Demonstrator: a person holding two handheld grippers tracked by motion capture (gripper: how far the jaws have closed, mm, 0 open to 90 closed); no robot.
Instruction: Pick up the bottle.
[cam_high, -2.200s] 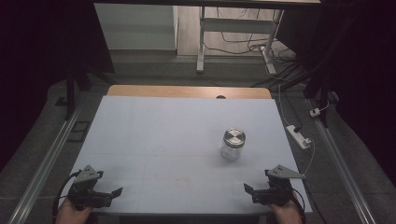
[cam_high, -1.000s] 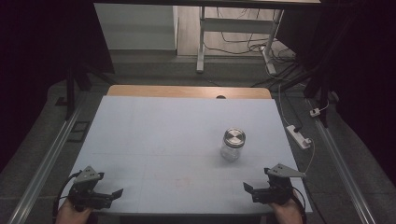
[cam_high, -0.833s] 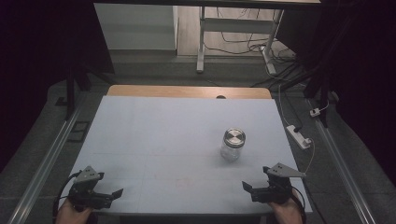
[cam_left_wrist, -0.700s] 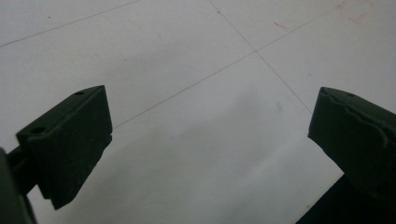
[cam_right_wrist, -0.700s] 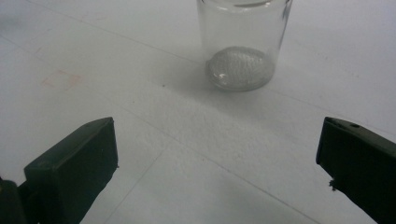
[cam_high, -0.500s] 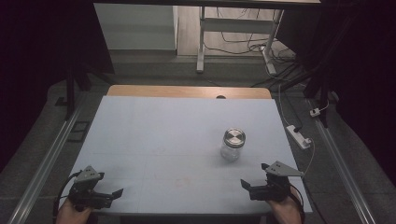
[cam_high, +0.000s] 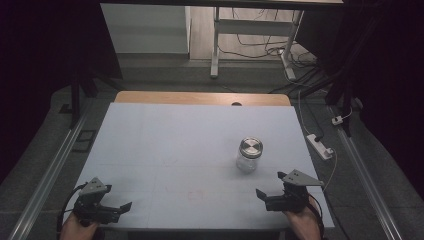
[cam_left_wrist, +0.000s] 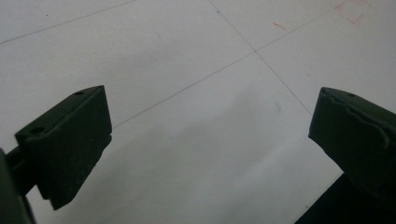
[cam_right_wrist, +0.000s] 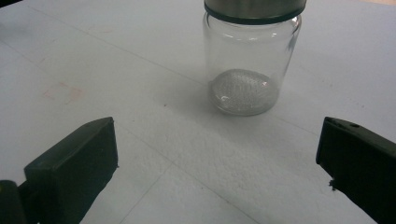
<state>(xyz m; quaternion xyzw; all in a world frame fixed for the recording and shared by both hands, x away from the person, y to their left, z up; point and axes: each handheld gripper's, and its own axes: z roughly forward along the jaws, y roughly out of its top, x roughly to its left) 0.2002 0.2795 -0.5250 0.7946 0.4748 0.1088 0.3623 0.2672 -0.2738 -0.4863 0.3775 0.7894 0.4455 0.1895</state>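
right gripper (cam_high: 272, 196) crept forward off near table edge toward glass jar (cam_high: 248, 155), jaws wide, empty | left gripper (cam_high: 112, 210) unmoved at near-left, jaws wide | jar upright right of centre on white table (cam_high: 175, 150), metal lid on | reach starting, grasp not yet made

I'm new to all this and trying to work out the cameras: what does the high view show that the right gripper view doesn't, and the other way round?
High view alone: the whole white table, the left gripper at its near left corner, the person's hands, a power strip and floor cables.

Right gripper view alone: a close look through the jar's clear glass to its textured bottom, and faint reddish marks on the table.

Both: the glass jar with its metal lid, standing upright, and the right gripper, jaws wide apart, short of it.
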